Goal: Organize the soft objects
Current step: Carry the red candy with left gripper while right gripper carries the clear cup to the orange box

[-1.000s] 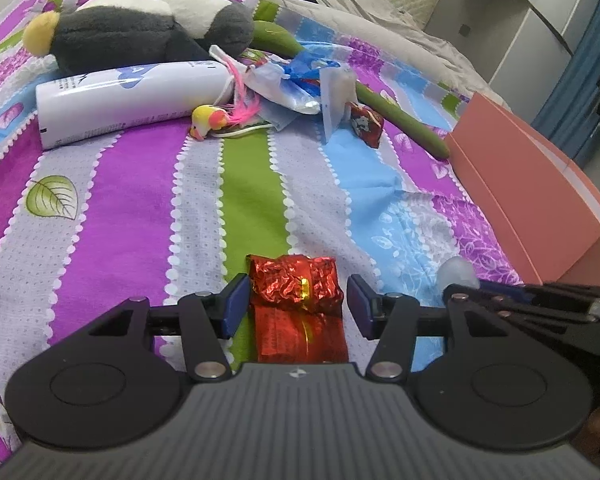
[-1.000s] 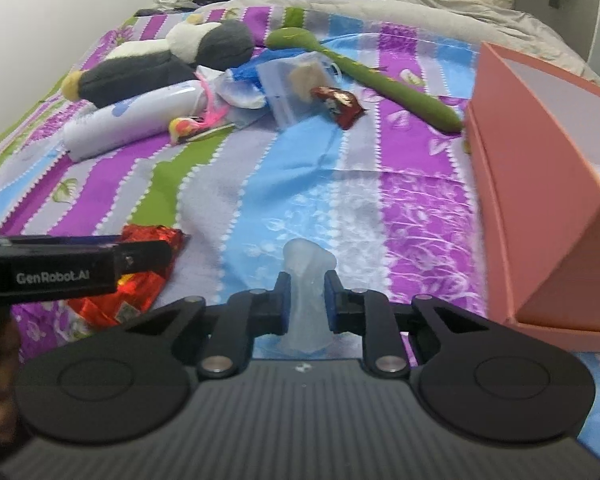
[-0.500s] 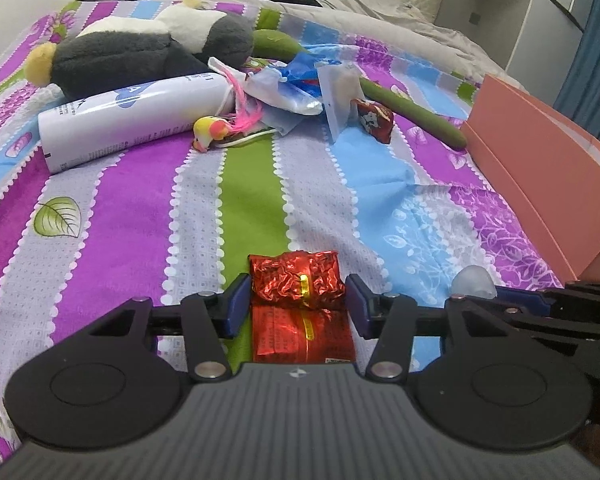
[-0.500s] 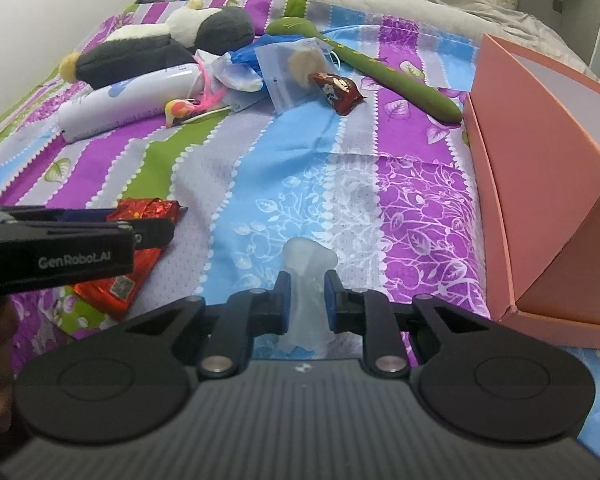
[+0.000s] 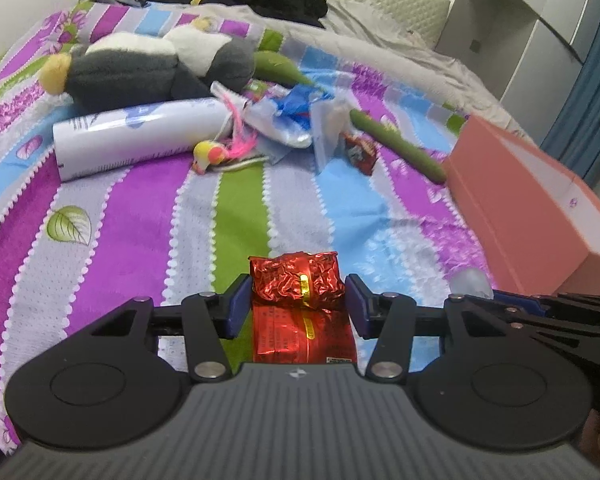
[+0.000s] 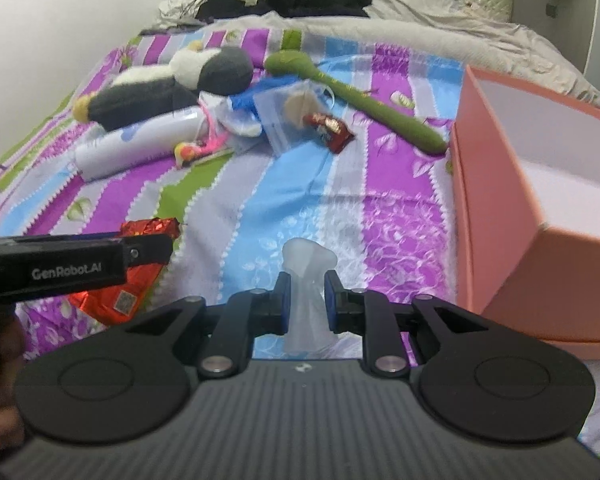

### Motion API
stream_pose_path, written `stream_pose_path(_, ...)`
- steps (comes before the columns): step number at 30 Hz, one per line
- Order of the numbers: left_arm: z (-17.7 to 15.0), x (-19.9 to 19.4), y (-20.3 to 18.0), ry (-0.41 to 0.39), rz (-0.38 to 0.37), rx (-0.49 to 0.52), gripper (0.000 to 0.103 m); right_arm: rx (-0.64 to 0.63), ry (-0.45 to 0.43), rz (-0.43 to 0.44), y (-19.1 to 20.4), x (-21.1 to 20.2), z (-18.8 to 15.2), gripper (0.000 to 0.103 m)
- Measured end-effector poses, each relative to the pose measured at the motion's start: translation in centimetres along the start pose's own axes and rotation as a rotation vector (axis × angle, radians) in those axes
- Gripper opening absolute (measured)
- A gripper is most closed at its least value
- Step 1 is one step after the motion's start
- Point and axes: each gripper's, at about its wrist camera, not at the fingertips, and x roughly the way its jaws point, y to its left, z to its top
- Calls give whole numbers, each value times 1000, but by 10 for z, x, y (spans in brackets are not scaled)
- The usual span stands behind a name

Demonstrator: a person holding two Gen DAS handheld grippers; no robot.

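1. Key thing here: the pink box (image 6: 500, 216) sits off to the right of both grippers, open top facing up, and the right gripper (image 6: 303, 300) is clearly the nearer one. Left gripper (image 5: 298, 304) would have to cross further over the bed (image 5: 132, 240).
2. Right gripper is clamped on a translucent squishy thing (image 6: 306, 280), pads pinching its waist so the rounded top bulges out past the fingertips. Its long axis runs straight along the fingers.
3. Left gripper has a red foil packet (image 5: 296, 284) between its pads. They look to be touching the crinkled sides, so I'd call it gripped. Long axis also runs along the fingers.
4. My guess: both get carried right and dropped in the box, right one first.
5. Looks: the packet is shiny, crumpled and light, and probably slippery.
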Motion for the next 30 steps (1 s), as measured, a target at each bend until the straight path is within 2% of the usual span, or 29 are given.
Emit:
stream_pose_path(9, 35, -50, -33, -40, -70, 18, 56, 1, -89, 32, -7, -56, 31, 21)
stream_pose_path(20, 94, -116, -97, -147, -148, 64, 56, -5, -226, 46, -29, -122, 76, 21)
stream_pose_path(30, 125, -118, -169, -152, -235, 122, 56, 42, -283, -31, -81, -156, 94, 21)
